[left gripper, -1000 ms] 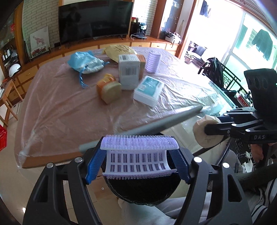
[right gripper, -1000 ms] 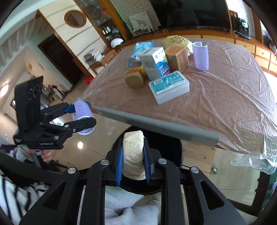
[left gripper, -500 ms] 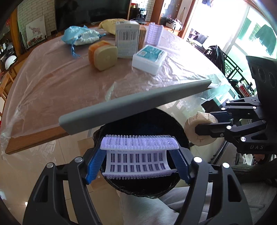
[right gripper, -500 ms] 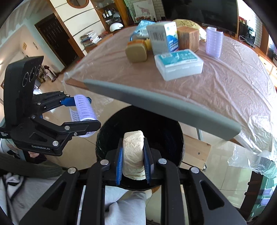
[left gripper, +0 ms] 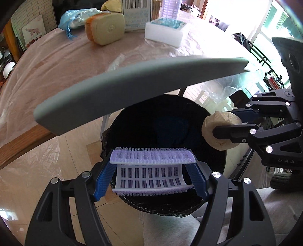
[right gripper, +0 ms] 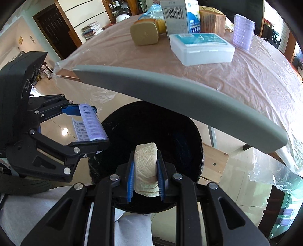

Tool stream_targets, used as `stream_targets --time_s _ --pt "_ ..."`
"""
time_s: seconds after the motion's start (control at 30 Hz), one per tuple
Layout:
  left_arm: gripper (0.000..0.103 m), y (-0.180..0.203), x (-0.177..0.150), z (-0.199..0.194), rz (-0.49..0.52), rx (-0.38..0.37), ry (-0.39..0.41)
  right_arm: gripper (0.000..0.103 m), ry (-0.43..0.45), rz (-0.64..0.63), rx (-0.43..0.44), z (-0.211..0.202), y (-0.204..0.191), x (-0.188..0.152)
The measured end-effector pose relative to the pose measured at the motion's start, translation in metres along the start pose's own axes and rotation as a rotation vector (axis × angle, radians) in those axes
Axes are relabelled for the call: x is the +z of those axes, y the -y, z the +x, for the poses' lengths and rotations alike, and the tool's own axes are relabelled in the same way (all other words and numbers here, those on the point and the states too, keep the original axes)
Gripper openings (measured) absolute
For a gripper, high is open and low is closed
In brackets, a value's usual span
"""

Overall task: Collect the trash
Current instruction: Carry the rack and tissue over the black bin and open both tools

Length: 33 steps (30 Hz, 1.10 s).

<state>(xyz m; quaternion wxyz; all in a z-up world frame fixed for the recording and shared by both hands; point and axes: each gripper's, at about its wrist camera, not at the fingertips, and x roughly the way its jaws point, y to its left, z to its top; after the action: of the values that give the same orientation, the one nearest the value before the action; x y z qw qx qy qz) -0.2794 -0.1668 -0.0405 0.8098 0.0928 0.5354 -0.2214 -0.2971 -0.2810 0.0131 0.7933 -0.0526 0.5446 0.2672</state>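
My left gripper (left gripper: 151, 176) is shut on a pale purple ridged plastic tray (left gripper: 152, 171) with rows of dark labels, and holds it over the near rim of a black-lined trash bin (left gripper: 166, 130). That tray (right gripper: 89, 124) also shows at the left of the right wrist view. My right gripper (right gripper: 145, 170) is shut on a crumpled beige paper wad (right gripper: 146, 166) above the bin's dark opening (right gripper: 151, 132). The wad (left gripper: 217, 130) hangs at the bin's right rim in the left wrist view. A grey lid (left gripper: 132, 85) stands raised over the bin.
Behind the bin, a table under clear plastic sheeting (right gripper: 236, 75) carries a white box with a teal label (right gripper: 200, 48), a tan container (right gripper: 145, 36), a carton (right gripper: 180, 17), a brown box (right gripper: 212, 20), a purple tray (right gripper: 243, 34) and a blue bag (left gripper: 79, 17). A person's grey-clad legs (right gripper: 132, 227) lie below.
Both grippers have sunk toward the bin with their loads. The bin's dark opening and the grey lid now fill more of each view, and the table has slid toward the top.
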Motion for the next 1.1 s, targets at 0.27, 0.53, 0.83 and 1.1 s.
stream_targets --time_s 0.27,0.53,0.83,1.1 --pt "0.072 -0.002 0.001 0.012 0.022 0.01 -0.024 0.021 -0.016 0.025 -0.017 0.019 0.006 0.002" --pt "0.072 -0.002 0.003 0.022 0.021 0.019 -0.028 0.021 -0.031 0.029 -0.039 0.027 0.009 0.003" --pt "0.072 0.001 0.006 0.024 0.027 0.019 -0.03 0.021 -0.036 0.06 -0.044 0.027 0.012 0.003" --pt "0.089 0.002 0.006 0.018 0.031 -0.012 -0.013 0.062 -0.005 0.105 -0.021 0.01 0.019 -0.001"
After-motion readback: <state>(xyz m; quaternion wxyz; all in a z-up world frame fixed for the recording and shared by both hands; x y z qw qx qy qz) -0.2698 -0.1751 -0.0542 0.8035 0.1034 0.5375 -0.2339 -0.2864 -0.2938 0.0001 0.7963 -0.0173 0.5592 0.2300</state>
